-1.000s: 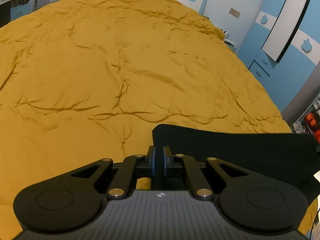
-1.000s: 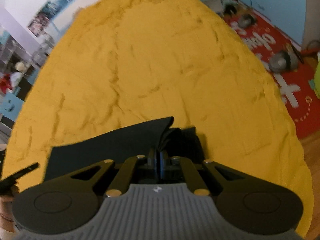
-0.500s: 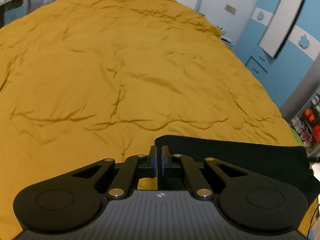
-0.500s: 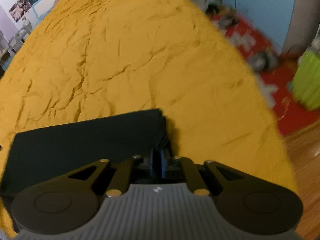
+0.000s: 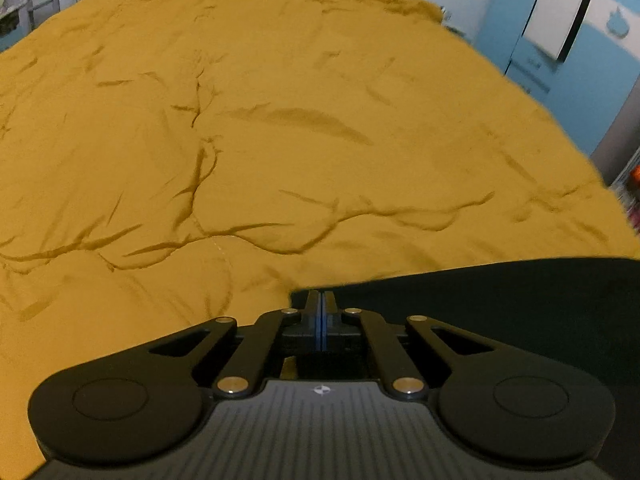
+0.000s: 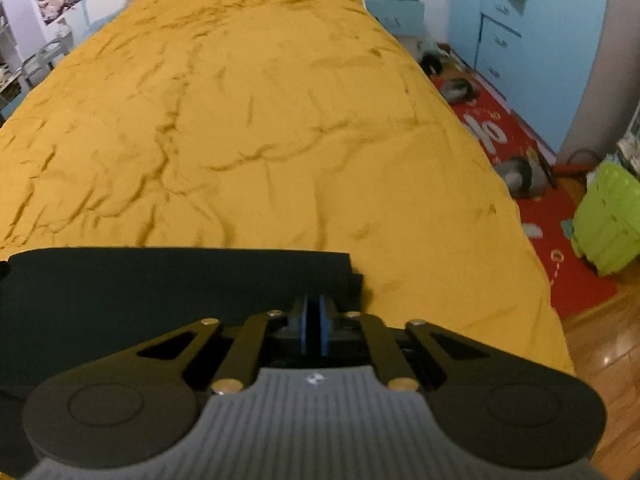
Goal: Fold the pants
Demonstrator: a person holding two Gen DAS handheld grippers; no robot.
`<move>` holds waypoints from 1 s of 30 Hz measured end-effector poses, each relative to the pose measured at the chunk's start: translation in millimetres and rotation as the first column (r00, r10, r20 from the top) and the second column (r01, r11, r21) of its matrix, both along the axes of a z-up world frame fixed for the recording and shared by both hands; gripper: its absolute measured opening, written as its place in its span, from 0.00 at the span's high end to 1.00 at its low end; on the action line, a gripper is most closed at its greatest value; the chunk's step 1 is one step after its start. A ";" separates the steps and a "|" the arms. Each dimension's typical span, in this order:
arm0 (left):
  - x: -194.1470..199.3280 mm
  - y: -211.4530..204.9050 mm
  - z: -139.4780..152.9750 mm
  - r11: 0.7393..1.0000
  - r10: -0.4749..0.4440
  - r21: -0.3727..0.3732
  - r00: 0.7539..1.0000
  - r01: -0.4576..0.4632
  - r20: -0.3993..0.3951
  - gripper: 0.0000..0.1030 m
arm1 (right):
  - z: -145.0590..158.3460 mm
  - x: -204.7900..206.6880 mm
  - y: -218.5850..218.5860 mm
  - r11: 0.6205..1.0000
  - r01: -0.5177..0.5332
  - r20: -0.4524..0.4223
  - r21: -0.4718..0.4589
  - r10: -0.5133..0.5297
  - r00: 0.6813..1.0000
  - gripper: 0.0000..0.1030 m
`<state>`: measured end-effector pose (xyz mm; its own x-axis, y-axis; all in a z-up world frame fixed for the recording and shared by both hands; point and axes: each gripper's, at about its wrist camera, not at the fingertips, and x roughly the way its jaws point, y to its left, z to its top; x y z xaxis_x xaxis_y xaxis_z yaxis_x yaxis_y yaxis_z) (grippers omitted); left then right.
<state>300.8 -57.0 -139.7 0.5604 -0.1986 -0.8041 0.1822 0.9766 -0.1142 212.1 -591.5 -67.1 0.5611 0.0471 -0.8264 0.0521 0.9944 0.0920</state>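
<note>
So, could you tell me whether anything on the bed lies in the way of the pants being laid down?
Nothing visible does. Both the left hand-held gripper and right hand-held gripper are shut on the dark pants, and the yellow bedspread ahead shows only wrinkles.

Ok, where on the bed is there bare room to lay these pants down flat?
Nearly all the wrinkled mustard-yellow bedspread is bare, from the stretched black pants to the far headboard end. It is crowded only at the near edge, where the left claw and right claw pinch the pants' corners.
</note>
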 end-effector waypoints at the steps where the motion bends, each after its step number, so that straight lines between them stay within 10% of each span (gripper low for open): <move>1: 2.3 -1.7 -3.1 1.000 -0.004 0.018 1.000 0.004 0.000 0.98 | -4.3 -1.0 -3.1 1.000 0.011 -0.002 0.007 -0.011 1.000 1.00; 5: 13.3 -1.4 -10.4 0.995 0.014 0.096 1.000 -0.015 0.009 0.98 | -15.1 -2.5 -13.6 0.998 0.055 -0.011 -0.001 -0.055 0.998 1.00; 10: -4.0 20.7 23.1 0.998 0.064 0.002 0.997 -0.064 0.030 0.99 | -2.8 -18.7 -24.9 0.995 0.097 0.022 -0.005 -0.097 0.995 0.99; 17: -76.0 6.6 73.8 0.994 -0.111 0.003 0.993 0.111 0.048 0.99 | 44.7 -72.5 15.4 0.997 0.049 0.168 -0.057 -0.038 0.985 0.94; 30: -158.8 17.2 32.7 0.992 -0.123 0.004 0.987 0.124 -0.105 1.00 | -7.3 -131.9 62.1 0.999 -0.007 0.111 -0.047 0.013 0.994 0.94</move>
